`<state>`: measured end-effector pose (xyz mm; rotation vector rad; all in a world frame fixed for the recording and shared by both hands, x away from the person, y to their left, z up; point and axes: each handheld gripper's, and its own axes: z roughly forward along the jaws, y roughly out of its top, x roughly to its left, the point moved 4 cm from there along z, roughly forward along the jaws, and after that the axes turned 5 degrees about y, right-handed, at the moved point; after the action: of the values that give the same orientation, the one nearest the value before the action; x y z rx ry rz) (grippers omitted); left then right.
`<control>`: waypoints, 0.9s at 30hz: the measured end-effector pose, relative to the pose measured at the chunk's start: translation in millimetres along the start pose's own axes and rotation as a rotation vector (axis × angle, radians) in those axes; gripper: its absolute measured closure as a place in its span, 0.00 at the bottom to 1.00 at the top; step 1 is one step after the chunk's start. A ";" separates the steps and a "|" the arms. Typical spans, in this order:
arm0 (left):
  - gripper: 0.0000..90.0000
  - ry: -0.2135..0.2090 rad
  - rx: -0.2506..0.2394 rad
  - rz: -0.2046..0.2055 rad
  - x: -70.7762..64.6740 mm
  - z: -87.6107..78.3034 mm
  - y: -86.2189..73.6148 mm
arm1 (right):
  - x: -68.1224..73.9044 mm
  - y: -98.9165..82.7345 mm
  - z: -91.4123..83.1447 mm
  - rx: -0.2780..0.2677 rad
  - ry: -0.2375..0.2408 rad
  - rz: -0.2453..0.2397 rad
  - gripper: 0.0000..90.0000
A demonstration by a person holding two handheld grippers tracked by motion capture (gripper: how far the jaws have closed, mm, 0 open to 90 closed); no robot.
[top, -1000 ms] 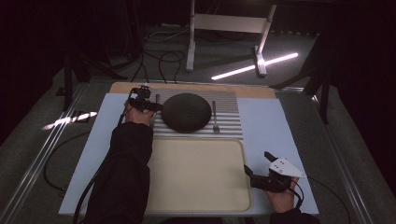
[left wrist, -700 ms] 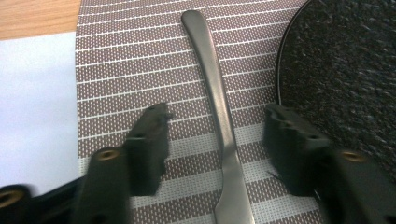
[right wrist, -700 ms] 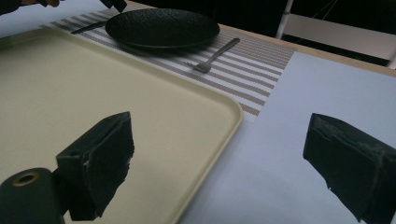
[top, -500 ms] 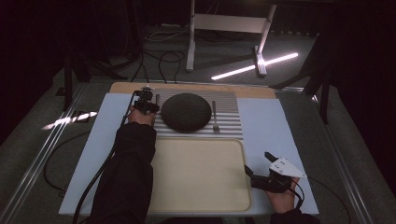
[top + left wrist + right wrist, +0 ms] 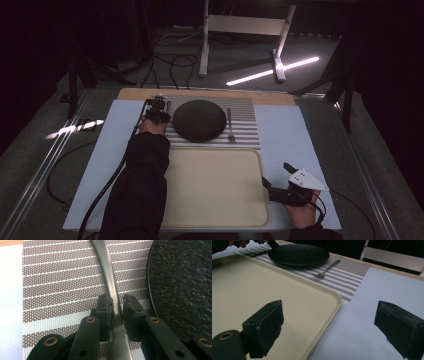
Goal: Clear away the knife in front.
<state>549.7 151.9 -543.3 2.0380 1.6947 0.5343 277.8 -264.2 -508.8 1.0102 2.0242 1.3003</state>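
A metal utensil [image 5: 110, 282] lies on the striped placemat [image 5: 62, 277], just left of the dark round plate [image 5: 199, 120]. My left gripper [image 5: 117, 301] has its jaws on either side of the utensil's handle. They have just been closing, and the pads now press on it. From above, the left gripper [image 5: 160, 106] sits at the plate's left edge. My right gripper [image 5: 329, 327] stands open over the front right corner of the beige tray [image 5: 249, 282], with nothing between its jaws. In the high view the right gripper [image 5: 276, 176] rests beside the tray [image 5: 215, 200].
A fork [image 5: 230, 125] lies on the placemat [image 5: 247, 125] to the right of the plate. A pale blue mat [image 5: 285, 135] covers the table. A white stand [image 5: 240, 30] and cables are on the floor beyond the far edge.
The left hand has shifted only slightly beside the plate. The right hand has stayed where it was.
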 end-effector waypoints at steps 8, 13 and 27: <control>0.90 0.015 0.017 -0.023 -0.5 -0.7 0.7 | -0.4 -0.3 -1.1 -0.001 0.000 0.000 0.09; 0.90 0.048 -0.009 -0.023 0.5 -2.3 -0.3 | -1.1 -0.8 -1.3 0.001 -0.002 0.006 0.09; 0.90 0.096 -0.040 -0.003 16.4 -19.9 1.5 | -1.1 -0.9 -0.9 0.001 -0.001 0.005 0.09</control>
<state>542.9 169.5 -525.6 2.0106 1.7273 0.6701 277.5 -265.8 -509.2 1.0172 2.0229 1.3008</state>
